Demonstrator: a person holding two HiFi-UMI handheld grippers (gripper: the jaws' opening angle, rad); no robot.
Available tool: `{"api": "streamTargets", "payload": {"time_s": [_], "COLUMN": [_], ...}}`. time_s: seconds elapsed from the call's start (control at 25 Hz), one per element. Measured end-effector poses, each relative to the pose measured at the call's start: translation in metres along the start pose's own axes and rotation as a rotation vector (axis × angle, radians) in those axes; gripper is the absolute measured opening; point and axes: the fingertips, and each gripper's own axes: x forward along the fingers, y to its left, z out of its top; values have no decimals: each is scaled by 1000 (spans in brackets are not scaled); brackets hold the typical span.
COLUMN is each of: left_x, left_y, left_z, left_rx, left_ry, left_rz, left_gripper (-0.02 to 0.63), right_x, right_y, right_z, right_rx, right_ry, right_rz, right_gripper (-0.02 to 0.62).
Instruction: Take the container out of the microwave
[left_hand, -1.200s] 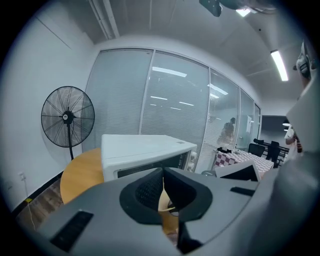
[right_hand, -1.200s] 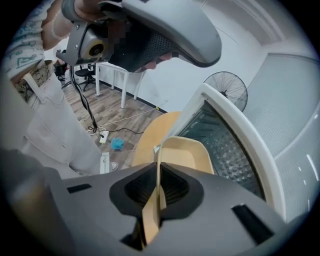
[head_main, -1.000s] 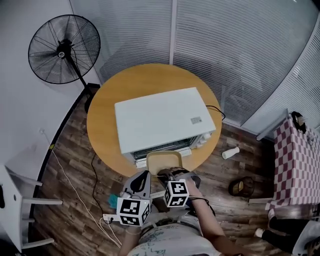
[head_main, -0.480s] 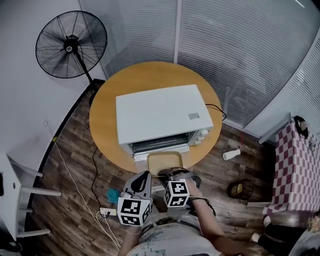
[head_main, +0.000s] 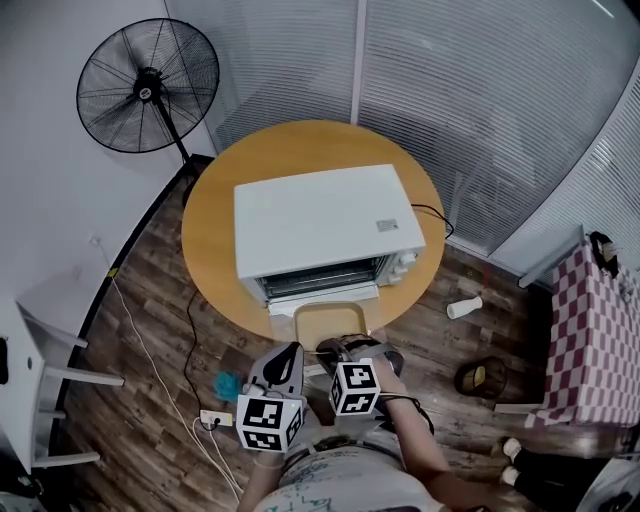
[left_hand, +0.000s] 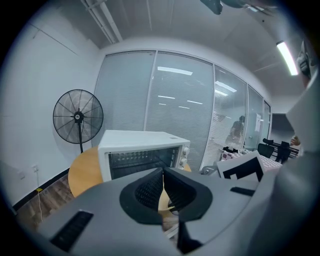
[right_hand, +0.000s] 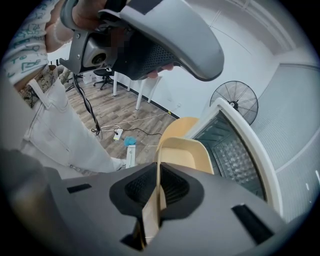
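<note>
Tongs, right: right gripper (right_hand: 159, 187) is clenched on the container (head_main: 328, 320) rim, pinching the thin wall, I guess to carry it one-handed
Tongs, left: left gripper (left_hand: 162, 187) is closed on nothing, parked alongside as the spare
Container spot: lower centre of the head view, just outside the microwave (head_main: 320, 225) front, past the table (head_main: 215, 200) edge
Count: two grippers, one container, one microwave, one table, one fan (head_main: 148, 85)
</note>
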Motion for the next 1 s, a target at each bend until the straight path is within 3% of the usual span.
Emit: {"api": "streamTargets", "payload": {"time_s": [1.0], "left_x": [3], "left_y": [-7], "left_z": [-4], "left_rx": [5], "left_ry": [8], "left_rz": [-9], "left_gripper": [15], "right_x": [-2], "right_y": [17], "right_z": [-5], "right_rx": [-15], "right_ry": [12], "right_rz": [67], "right_gripper": [14]}}
